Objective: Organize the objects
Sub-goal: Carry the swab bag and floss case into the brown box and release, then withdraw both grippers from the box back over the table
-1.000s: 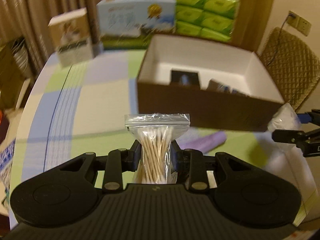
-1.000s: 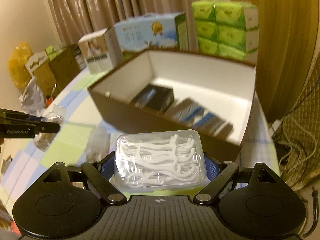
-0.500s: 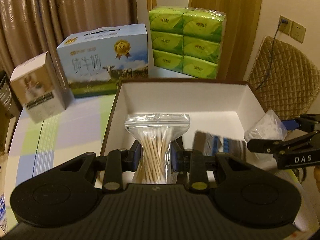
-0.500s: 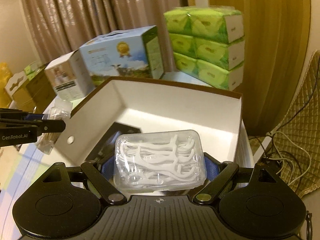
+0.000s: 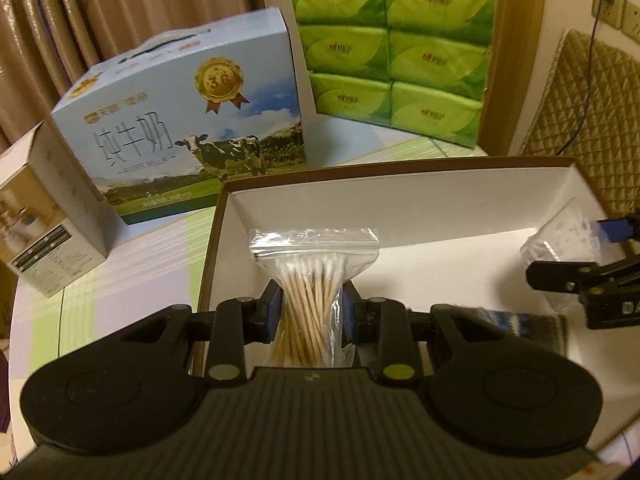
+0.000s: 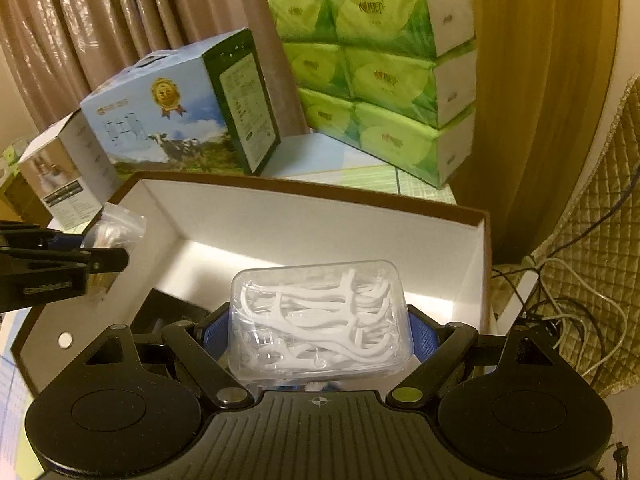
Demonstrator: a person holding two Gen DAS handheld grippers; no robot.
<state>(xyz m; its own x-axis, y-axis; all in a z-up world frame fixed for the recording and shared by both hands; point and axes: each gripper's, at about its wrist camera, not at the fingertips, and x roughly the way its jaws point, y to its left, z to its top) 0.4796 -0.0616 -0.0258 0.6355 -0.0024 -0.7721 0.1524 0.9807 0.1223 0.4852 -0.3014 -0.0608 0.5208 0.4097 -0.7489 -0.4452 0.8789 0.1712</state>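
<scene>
My left gripper is shut on a clear zip bag of cotton swabs, held upright over the left part of a brown box with a white inside. My right gripper is shut on a clear plastic case of white floss picks, held over the right part of the same box. Each gripper shows at the edge of the other's view: the right one with its case, the left one with its bag. Dark flat items lie on the box floor.
Behind the box stand a blue milk carton, a stack of green tissue packs and a small white box on a checked tablecloth. A quilted chair back and cables are at the right.
Both grippers have moved forward from the near side of the box to above its inside, each still holding its item. The box and the packs behind it look closer.
</scene>
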